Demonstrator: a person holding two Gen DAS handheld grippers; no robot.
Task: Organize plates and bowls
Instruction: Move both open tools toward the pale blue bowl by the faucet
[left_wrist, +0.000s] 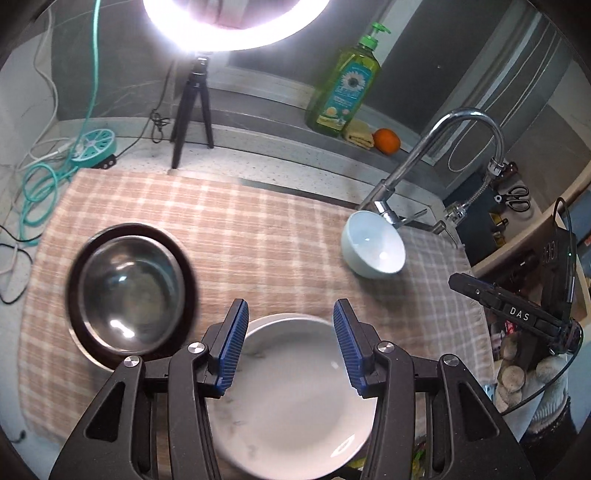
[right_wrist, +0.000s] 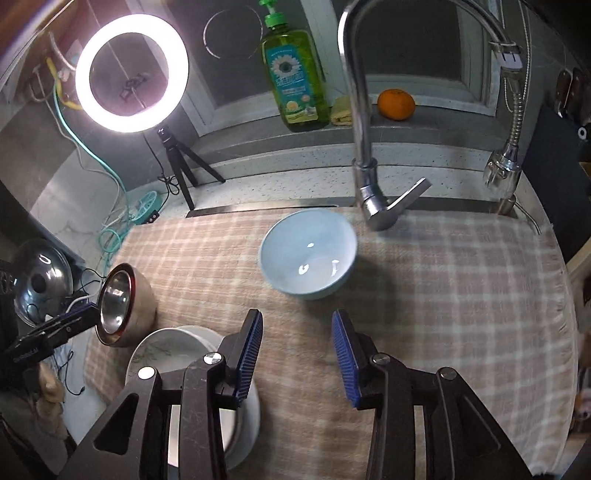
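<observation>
Glazed and slick, the pale blue bowl (right_wrist: 308, 254) sits far by the faucet (right_wrist: 364, 122); the right gripper (right_wrist: 297, 356), wide and empty, could knock it sideways closing off-centre.

Left gripper (left_wrist: 290, 343), right gripper (right_wrist: 297, 350) agape

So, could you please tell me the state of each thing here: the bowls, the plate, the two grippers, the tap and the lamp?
light blue bowl: upright, empty, on the checked cloth
steel bowl: upright, empty, dark rim
white plate: flat on the cloth, empty
left gripper: open, above the plate
right gripper: open, holding nothing
faucet: no water running
ring light: on
</observation>
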